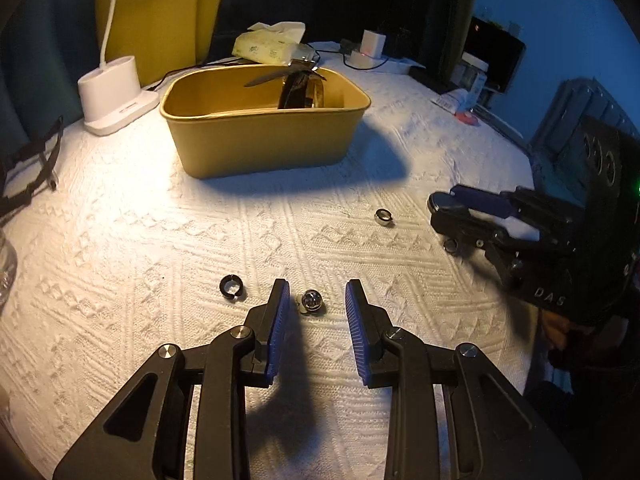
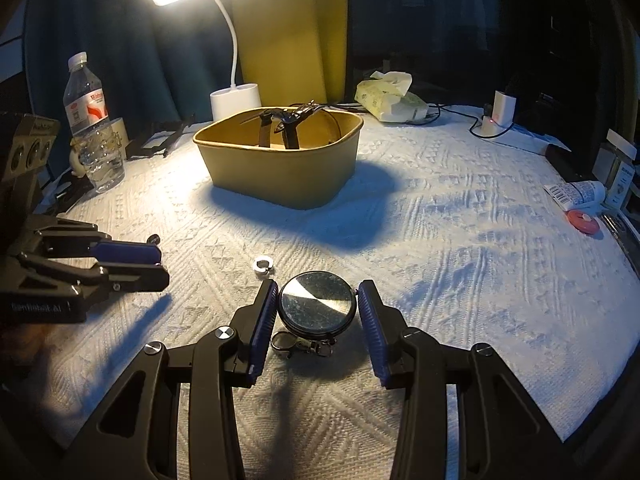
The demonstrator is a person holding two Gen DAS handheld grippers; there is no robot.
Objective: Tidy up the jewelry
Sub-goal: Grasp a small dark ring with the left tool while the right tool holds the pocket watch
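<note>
Your left gripper (image 1: 316,300) is spread open over the white cloth (image 1: 160,240), with a small shiny bead (image 1: 311,300) lying loose between its fingers and a black ring (image 1: 232,288) just left. Your right gripper (image 2: 318,308) is also open, framing the round pocket watch (image 2: 318,306) without squeezing it. The tan box (image 2: 280,176) with straps sits farther back.

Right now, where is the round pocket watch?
In the right wrist view, the pocket watch lies on the white cloth between the open right gripper fingers, with the silver ring just beyond.
</note>
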